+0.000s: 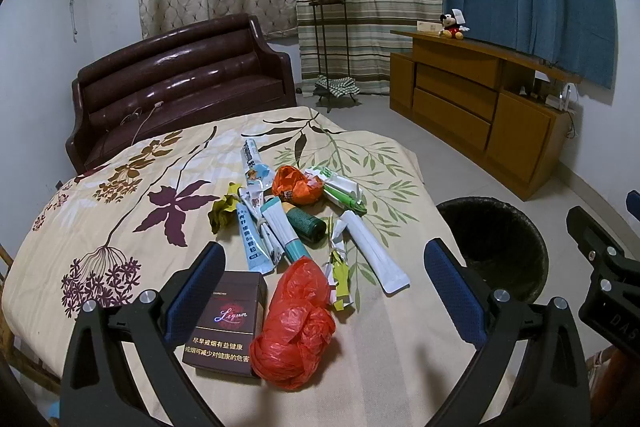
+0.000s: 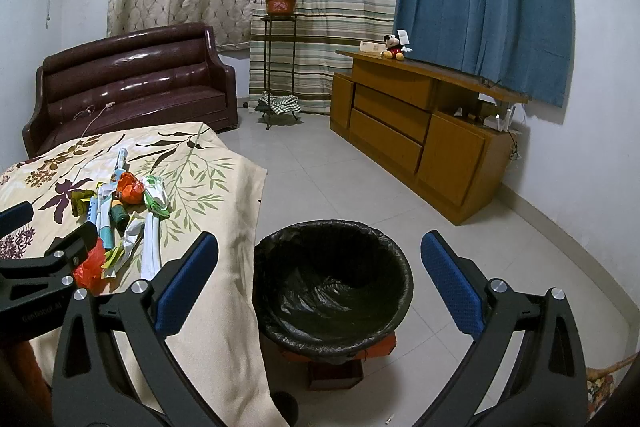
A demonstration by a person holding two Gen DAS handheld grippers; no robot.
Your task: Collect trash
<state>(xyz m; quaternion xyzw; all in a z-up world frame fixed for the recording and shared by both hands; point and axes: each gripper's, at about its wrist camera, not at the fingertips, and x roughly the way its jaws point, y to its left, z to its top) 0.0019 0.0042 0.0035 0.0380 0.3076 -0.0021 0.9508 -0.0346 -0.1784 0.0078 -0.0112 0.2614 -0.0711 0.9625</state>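
Observation:
A heap of trash lies on the floral cloth (image 1: 100,203): a dark cigarette box (image 1: 228,327), a crumpled red plastic bag (image 1: 296,323), an orange bag (image 1: 296,185), white sachets (image 1: 376,251), a teal tube (image 1: 280,227) and several wrappers. My left gripper (image 1: 324,279) is open, with the box and red bag lying between its fingers. A bin lined with a black bag (image 2: 332,283) stands on the floor right of the table, also seen as the bin (image 1: 496,247). My right gripper (image 2: 320,267) is open over the bin, holding nothing.
A dark leather sofa (image 1: 184,75) stands behind the table. A wooden cabinet (image 2: 420,131) with a plush toy (image 2: 394,47) lines the right wall. A plant stand (image 2: 280,67) is at the curtains. Tiled floor (image 2: 340,179) lies between.

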